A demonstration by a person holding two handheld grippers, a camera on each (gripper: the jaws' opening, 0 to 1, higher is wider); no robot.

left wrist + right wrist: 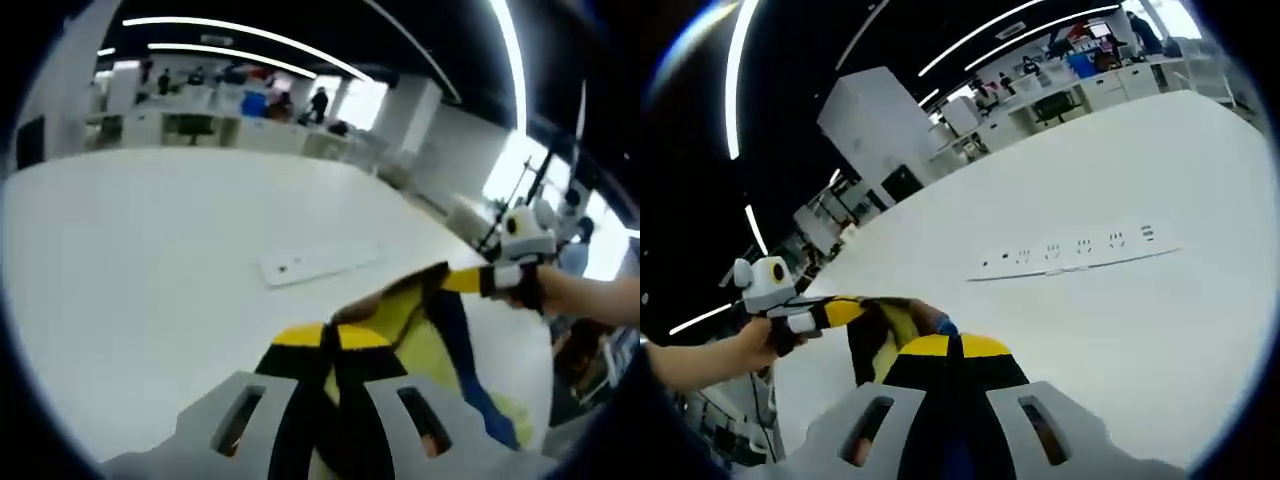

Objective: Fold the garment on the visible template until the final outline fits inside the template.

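A yellow-green garment [410, 325] with dark blue and black parts is stretched between the two grippers over the white table [150, 260]. My left gripper [333, 336], with yellow-tipped jaws, is shut on one edge of it. My right gripper [452, 279], held by a hand, is shut on the far edge at the right. In the right gripper view my right gripper [955, 346] pinches the cloth [885, 340], and the left gripper [852, 311] comes in from the left in a person's hand. Part of the garment hangs down past my jaws, out of sight.
A long white power strip [320, 262] lies flat on the table beyond the garment, and it appears again as a power strip [1080, 254] in the right gripper view. Desks, people and white pillars stand far behind the table.
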